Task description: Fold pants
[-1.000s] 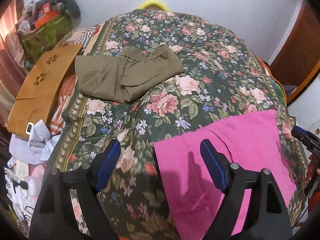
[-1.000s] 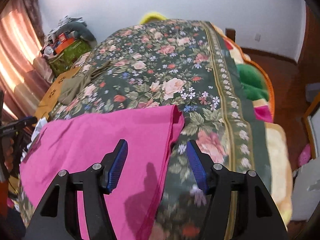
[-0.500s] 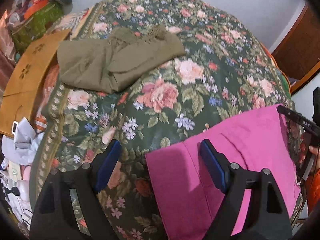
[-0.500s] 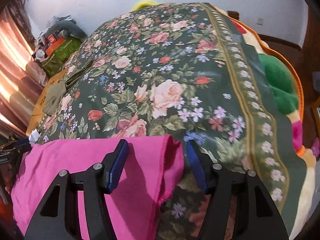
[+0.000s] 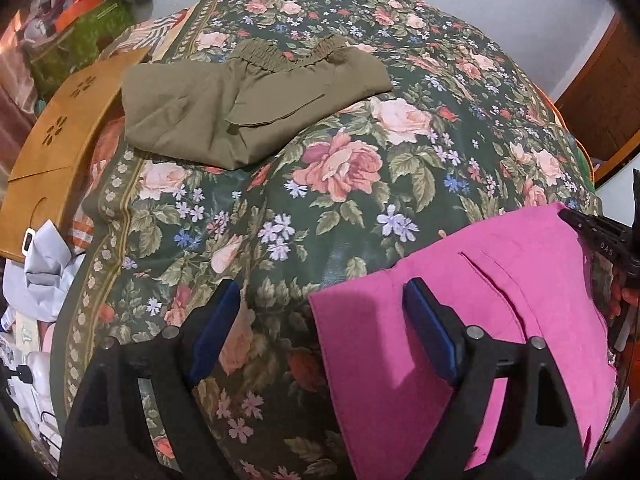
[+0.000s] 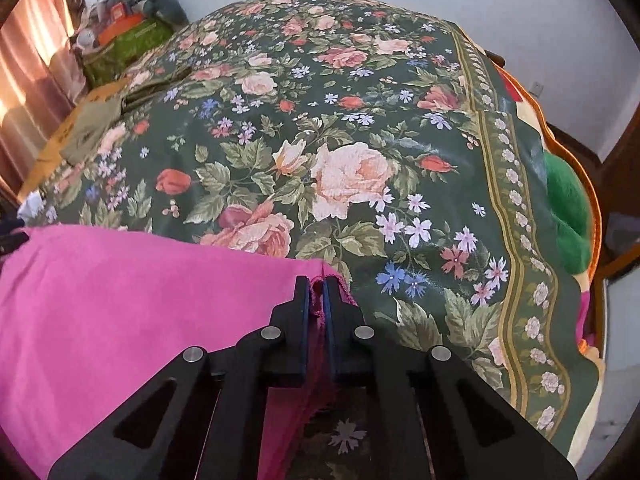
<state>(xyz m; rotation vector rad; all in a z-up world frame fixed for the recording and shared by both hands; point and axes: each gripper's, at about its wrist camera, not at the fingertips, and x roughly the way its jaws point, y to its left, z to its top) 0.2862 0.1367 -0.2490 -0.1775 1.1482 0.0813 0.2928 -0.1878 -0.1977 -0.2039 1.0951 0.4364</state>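
Two garments lie on the floral bedspread [image 5: 360, 208]: folded olive pants [image 5: 240, 108] in the upper left of the left wrist view, well apart from the pink pants [image 5: 500, 320] spread at the lower right, near the bed's front edge. A wooden board [image 5: 60, 140] and a heap of pale clutter [image 5: 36, 276] crowd the left edge of that view; a green bag [image 6: 128, 44] sits at the upper left of the right wrist view. Between the two garments the bedspread is open, and in the right wrist view it runs bare to its bordered edge at right.

The left gripper [image 5: 320, 328] points steeply down with its jaws wide apart, one finger over the bedspread, the other over the pink cloth, whose corner edge lies between them unpressed. The right gripper [image 6: 316, 292], also angled down, has just closed its jaws and pinches the frayed corner of the pink pants [image 6: 120, 300] at lower centre.
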